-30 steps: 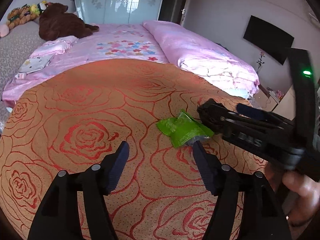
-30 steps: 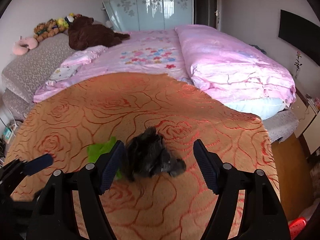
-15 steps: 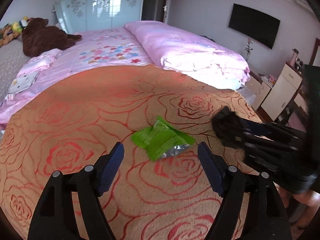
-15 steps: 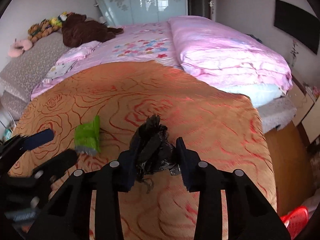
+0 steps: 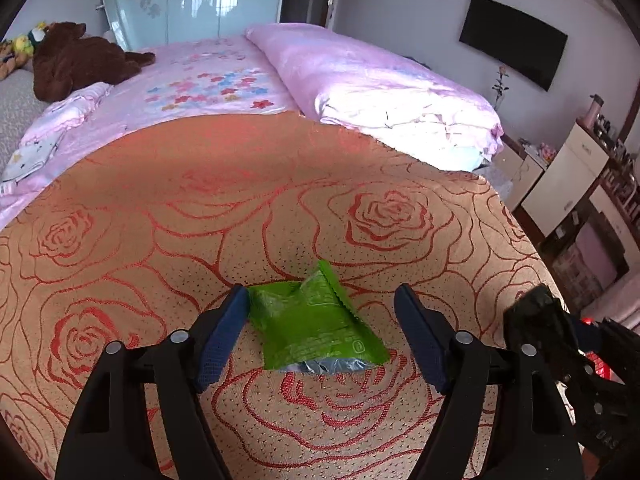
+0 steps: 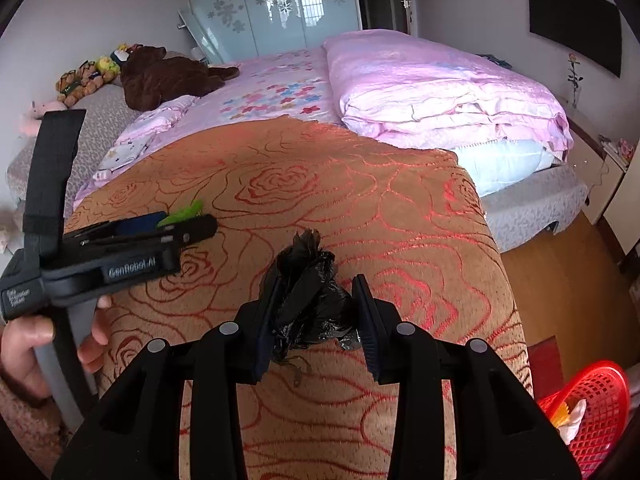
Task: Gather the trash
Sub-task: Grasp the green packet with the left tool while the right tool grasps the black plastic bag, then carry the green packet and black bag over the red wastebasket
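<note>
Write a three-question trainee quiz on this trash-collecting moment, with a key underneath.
1. True or false: the right gripper is shut on the black plastic bag.
2. What lies between the open fingers of the left gripper?
3. The red basket stands: A on the rose-patterned blanket, B on the floor beside the bed, C by the brown teddy bear.

Key: 1 true. 2 the green wrapper, not yet gripped. 3 B.

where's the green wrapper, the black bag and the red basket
green wrapper [image 5: 316,326]: left wrist view, middle of its front face
black bag [image 6: 310,296]: right wrist view, crumpled middle between the fingers
red basket [image 6: 596,404]: right wrist view, mesh wall, bottom right
</note>
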Tool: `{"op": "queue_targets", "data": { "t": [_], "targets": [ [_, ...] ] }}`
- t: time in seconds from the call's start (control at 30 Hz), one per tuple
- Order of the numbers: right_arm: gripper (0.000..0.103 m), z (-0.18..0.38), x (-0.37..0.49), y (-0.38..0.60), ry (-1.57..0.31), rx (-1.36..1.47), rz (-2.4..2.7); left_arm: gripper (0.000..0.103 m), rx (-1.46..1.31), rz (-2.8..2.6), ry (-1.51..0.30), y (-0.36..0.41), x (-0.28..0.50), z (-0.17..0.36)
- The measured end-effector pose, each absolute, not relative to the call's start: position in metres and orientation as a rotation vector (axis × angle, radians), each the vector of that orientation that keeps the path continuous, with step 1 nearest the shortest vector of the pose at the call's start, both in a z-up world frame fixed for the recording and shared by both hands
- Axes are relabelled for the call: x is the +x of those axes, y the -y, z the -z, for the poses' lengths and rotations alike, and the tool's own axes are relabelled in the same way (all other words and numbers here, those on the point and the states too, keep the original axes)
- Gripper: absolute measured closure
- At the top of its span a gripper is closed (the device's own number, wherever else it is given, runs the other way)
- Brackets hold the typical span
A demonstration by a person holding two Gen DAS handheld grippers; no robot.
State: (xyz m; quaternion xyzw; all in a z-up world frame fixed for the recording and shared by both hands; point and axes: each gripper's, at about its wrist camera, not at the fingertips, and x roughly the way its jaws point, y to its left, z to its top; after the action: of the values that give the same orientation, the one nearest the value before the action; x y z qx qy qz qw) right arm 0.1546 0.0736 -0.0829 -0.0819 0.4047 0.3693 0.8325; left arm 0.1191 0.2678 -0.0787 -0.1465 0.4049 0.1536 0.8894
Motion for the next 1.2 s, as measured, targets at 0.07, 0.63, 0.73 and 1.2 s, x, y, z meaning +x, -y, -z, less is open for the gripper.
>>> {"op": "queue_targets", "data": {
  "t": [0.07,0.63,0.73,1.2],
  "targets": [
    [0.068,0.083,0.154,-0.071,-0.860,-0.169,-0.784,0.054,-0.306,-0.329,-0.839,-0.269,0.119,0.079],
    [0.068,0.079,0.141,-0.041,-0.865,-0.123,-0.770,0.071,-0.248,-0.280,-0.848,-0.242,0.098,0.079],
    [0.068,0.079,0.137,-0.031,-0.864,-0.117,-0.763,0.072,-0.239,-0.263,-0.846,-0.229,0.089,0.078],
    [0.068,0.066,0.120,0.005,-0.825,-0.101,-0.722,0.073,-0.194,-0.224,-0.763,-0.166,0.054,0.051]
  ]
}}
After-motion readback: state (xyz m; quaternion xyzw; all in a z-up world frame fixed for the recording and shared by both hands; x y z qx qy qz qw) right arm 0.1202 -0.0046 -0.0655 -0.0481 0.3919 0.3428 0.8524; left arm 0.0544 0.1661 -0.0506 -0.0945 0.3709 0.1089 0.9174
